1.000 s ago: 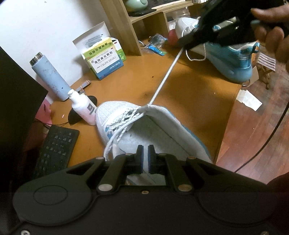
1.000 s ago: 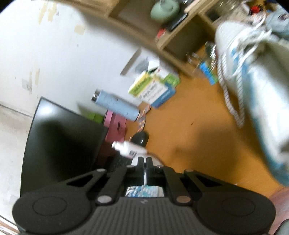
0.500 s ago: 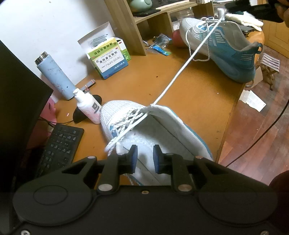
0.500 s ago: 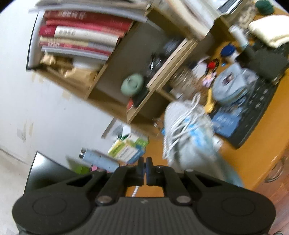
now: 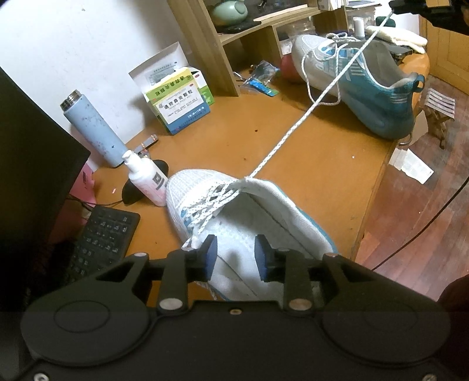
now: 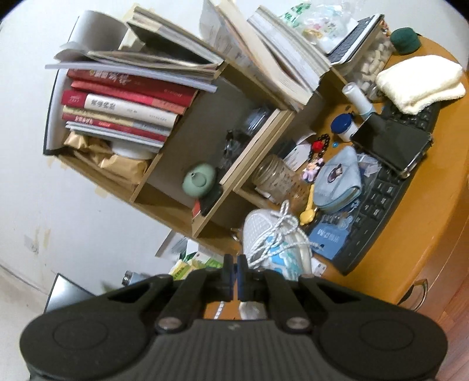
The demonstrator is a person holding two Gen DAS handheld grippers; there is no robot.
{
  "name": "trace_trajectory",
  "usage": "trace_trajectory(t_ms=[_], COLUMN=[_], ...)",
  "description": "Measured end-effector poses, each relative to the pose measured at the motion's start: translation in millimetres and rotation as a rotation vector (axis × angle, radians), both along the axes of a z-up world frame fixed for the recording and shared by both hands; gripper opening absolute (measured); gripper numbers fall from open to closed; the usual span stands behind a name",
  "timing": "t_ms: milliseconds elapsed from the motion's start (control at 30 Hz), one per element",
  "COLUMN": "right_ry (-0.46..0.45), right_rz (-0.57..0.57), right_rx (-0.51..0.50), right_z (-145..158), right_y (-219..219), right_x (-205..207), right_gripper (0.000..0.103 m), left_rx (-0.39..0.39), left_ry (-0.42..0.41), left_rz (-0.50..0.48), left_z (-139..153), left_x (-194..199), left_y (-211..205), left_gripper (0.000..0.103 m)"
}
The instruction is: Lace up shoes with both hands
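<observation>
Lace (image 5: 296, 126) ran taut from the near white sneaker's (image 5: 243, 222) top eyelet — up and away to the right gripper (image 6: 234, 277), pinched shut on it; the left gripper (image 5: 235, 254), fingers apart and empty, hovered just over the sneaker's tongue.

Probably a home study, cluttered desk (image 5: 222, 137), bookshelf (image 6: 164, 164), keyboard (image 6: 378, 205)

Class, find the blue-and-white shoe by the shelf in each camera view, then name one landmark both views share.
Left wrist view: blue-and-white shoe lies upper right, on the desk's far end.
Right wrist view: the same shoe sits low centre, toe up, just above the right claw.
Shared landmark: green teapot on the shelf.
</observation>
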State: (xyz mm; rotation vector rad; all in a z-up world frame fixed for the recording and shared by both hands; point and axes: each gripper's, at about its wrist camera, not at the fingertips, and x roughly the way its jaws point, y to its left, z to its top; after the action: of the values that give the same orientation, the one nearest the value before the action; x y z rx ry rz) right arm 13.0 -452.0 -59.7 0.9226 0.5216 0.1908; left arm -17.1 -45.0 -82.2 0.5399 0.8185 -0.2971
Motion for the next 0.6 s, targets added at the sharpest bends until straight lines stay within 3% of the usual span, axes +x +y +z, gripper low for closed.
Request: trace_trajectory(t_ms=[100,267,400,500,600], right_ry=[-0.007,-0.009,-0.016,-0.016,-0.022], right_rz=[0.096,0.368,0.573,0.647,0.696], right_rx=[-0.006,-0.005,-0.015,-0.038,-0.080], right_z=[4.1,3.9,4.0,4.4,7.3], right_y=[25.7,107.8,173.7,201.4,219.9], right_x=[6.8,23.0,32.7,35.6,35.4], right_gripper=[0.002,0.002,0.002,0.003,0.003], left_rx=[-0.021,-0.089,-0.245,-0.359,-0.365], left_ry=[-0.007,-0.035,-0.036,-0.016,-0.028], left_rz=[-0.001,-0.027,-0.050,-0.039,-0.021], left_z=[10.6,36.7,64.1,75.6,77.2], left_x=[-1.6,-5.6,-7.9,-6.5,-6.7], left_y=[0.7,-2.7,-3.0,2.7,5.0], left_gripper=[0.028,0.033,0.037,0.036,0.031])
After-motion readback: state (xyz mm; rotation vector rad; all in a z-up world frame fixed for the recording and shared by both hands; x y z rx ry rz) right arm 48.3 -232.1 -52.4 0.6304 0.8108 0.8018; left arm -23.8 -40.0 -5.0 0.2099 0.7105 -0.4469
